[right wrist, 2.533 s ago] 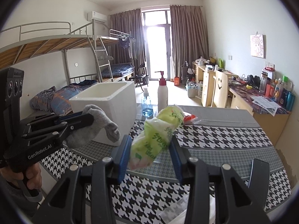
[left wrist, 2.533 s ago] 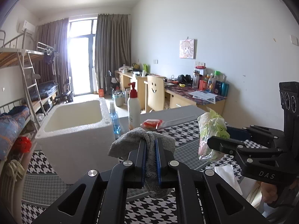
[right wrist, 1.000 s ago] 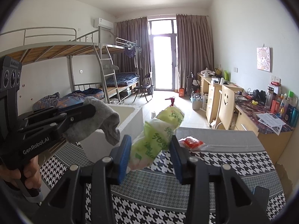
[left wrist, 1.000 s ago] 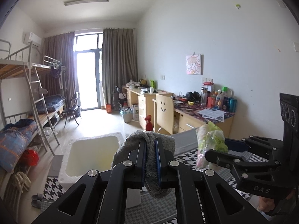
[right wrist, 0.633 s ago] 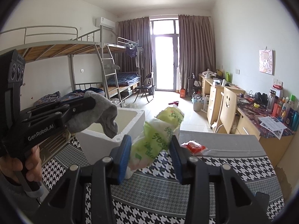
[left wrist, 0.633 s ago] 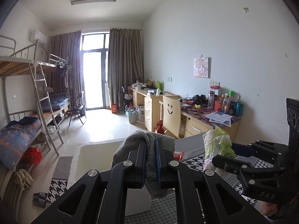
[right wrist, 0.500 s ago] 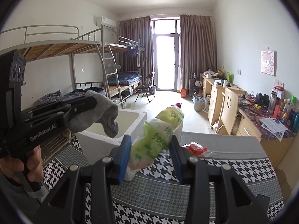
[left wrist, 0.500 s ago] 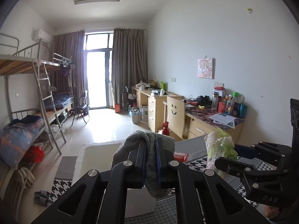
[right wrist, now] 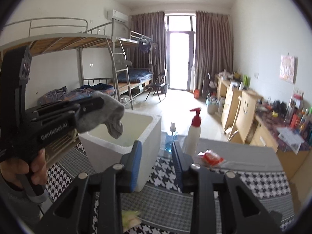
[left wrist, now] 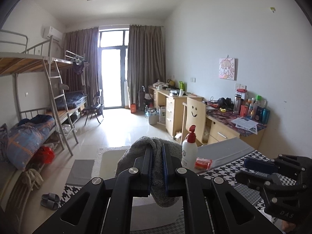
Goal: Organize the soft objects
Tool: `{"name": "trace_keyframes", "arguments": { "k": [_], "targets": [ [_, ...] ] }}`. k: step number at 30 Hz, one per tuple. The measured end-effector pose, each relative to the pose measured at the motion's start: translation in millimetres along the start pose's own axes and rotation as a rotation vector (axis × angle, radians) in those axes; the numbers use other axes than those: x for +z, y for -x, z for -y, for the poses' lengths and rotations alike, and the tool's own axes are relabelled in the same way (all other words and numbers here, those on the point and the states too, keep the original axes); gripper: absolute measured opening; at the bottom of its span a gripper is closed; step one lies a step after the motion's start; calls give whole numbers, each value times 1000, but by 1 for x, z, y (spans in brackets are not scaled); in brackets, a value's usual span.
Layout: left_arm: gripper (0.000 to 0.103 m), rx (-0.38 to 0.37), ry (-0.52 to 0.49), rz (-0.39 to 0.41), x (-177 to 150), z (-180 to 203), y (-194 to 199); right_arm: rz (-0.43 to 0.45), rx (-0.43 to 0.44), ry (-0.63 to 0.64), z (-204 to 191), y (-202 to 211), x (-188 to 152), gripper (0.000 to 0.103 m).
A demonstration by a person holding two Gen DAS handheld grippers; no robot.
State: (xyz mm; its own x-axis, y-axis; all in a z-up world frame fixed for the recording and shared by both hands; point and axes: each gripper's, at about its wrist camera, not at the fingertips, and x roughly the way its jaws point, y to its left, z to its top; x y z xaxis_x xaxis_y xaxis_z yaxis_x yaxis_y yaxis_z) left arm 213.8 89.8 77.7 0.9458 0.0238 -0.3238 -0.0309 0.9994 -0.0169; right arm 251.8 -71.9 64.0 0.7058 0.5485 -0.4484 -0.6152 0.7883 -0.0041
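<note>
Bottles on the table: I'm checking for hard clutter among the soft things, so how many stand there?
2. A white pump bottle with a red top stands beside the foam box; a small blue spray bottle is between them.

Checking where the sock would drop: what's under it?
The gray sock, clamped in the left gripper, hangs over the open white foam box; the box floor is hidden.

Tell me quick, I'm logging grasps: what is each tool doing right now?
Left tool: shut on the grey sock.
Right tool: open, holding nothing.
</note>
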Motion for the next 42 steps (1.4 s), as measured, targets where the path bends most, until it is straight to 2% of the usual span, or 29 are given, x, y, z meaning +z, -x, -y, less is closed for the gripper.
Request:
{"name": "trace_keyframes", "arguments": {
  "k": [9,18,20,22,23,29,34,42],
  "targets": [
    [9,25,1,-11,4,-6,-10,-34,46,16,-8,-1,-16,35],
    [9,44,16,-44,1,-17,-25,-59,54,31,-14,2,-25,35],
    [9,48,21,-54,1,-20,-28,-68,66,30,-16,2,-27,40],
    [9,50,24,-62,0,-22,-30,-79,80,30,-18,2,-30,57],
    [9,49,27,-65,0,-22,-31,-81,86,33,-19,2,-31,59],
    [9,52,28,-77,1,-25,-36,-109,108,44,-29,-1,-41,61],
    [9,57,34,-103,-3,-29,-43,-157,131,51,-38,-8,-54,69],
    [9,56,33,-123,-5,-30,-51,-310,178,68,-58,-28,-93,71]
  ]
}}
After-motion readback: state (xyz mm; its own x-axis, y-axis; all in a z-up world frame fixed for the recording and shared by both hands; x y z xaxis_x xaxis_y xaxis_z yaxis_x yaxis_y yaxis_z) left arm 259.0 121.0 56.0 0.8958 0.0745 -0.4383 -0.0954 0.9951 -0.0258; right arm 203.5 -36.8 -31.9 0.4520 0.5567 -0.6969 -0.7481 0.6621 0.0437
